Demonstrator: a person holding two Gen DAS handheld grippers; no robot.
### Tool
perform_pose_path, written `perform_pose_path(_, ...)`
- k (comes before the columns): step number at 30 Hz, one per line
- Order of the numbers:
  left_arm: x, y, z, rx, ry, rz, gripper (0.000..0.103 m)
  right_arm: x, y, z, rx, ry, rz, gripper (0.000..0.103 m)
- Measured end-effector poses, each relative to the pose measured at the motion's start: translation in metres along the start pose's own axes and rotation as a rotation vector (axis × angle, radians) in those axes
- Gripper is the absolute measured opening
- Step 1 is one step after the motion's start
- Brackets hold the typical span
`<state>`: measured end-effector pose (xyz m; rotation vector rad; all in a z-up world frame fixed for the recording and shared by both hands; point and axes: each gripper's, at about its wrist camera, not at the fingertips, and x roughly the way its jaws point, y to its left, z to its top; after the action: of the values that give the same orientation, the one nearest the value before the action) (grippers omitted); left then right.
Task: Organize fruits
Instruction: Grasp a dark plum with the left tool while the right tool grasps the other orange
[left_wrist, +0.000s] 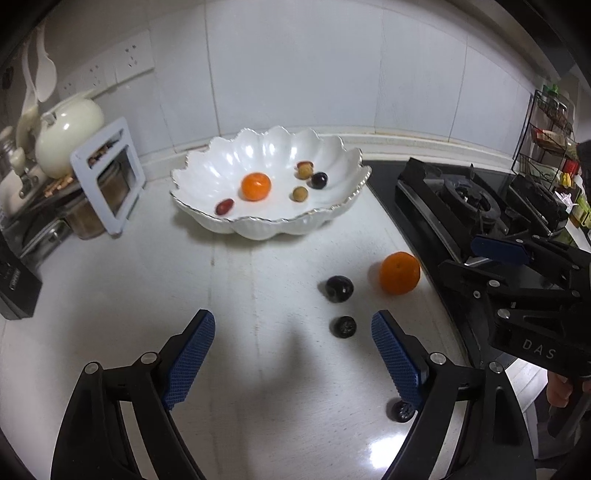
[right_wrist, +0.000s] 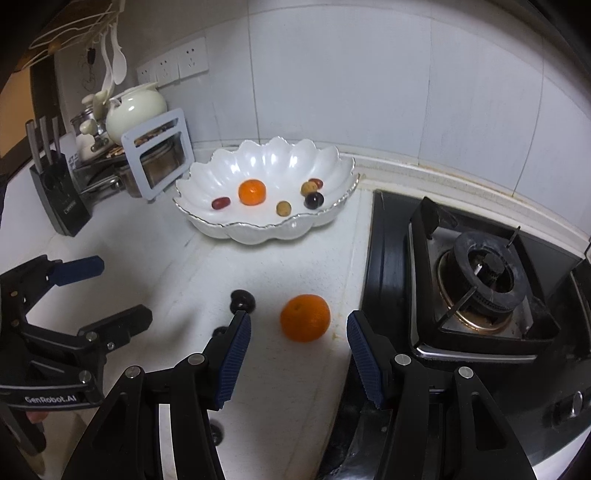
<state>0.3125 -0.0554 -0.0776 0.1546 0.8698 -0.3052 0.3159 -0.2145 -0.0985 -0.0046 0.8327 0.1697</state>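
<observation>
A white scalloped bowl (left_wrist: 207, 177) (right_wrist: 332, 158) stands at the back of the counter. It holds an orange (left_wrist: 256, 186) (right_wrist: 252, 191) and several small grapes. On the counter lie a loose orange (left_wrist: 399, 272) (right_wrist: 305, 317) and three dark grapes (left_wrist: 339, 288) (left_wrist: 343, 326) (left_wrist: 402, 410); the far one also shows in the right wrist view (right_wrist: 242, 300). My left gripper (left_wrist: 293, 328) is open and empty, with the middle grape just ahead of its right finger. My right gripper (right_wrist: 298, 328) is open, its fingertips on either side of the loose orange.
A black gas stove (left_wrist: 465, 199) (right_wrist: 480, 280) borders the counter on the right. A kettle (left_wrist: 68, 134), a grey rack (left_wrist: 110, 173) and a knife block (right_wrist: 59, 192) crowd the back left. A spice rack (left_wrist: 550, 133) stands far right.
</observation>
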Motion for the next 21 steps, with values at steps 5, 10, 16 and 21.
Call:
perform_pose_path(5, 0.020, -0.009, -0.004, 0.003, 0.044, -0.015, 0.081, 0.017, -0.008, -0.001, -0.008, 0.039, 0.022, 0.055)
perform_pose_path(10, 0.036, -0.016, -0.006, 0.016, 0.078, -0.026, 0.077, 0.034, -0.013, -0.001, -0.023, 0.076, 0.044, 0.056)
perform_pose_path(16, 0.059, -0.027, -0.010, 0.035, 0.128, -0.041, 0.073, 0.054, -0.018, -0.003, -0.042, 0.122, 0.069, 0.056)
perform_pose_path(21, 0.074, -0.029, -0.011, 0.009, 0.160, -0.058, 0.067, 0.063, -0.021, -0.001, -0.057, 0.139, 0.086, 0.055)
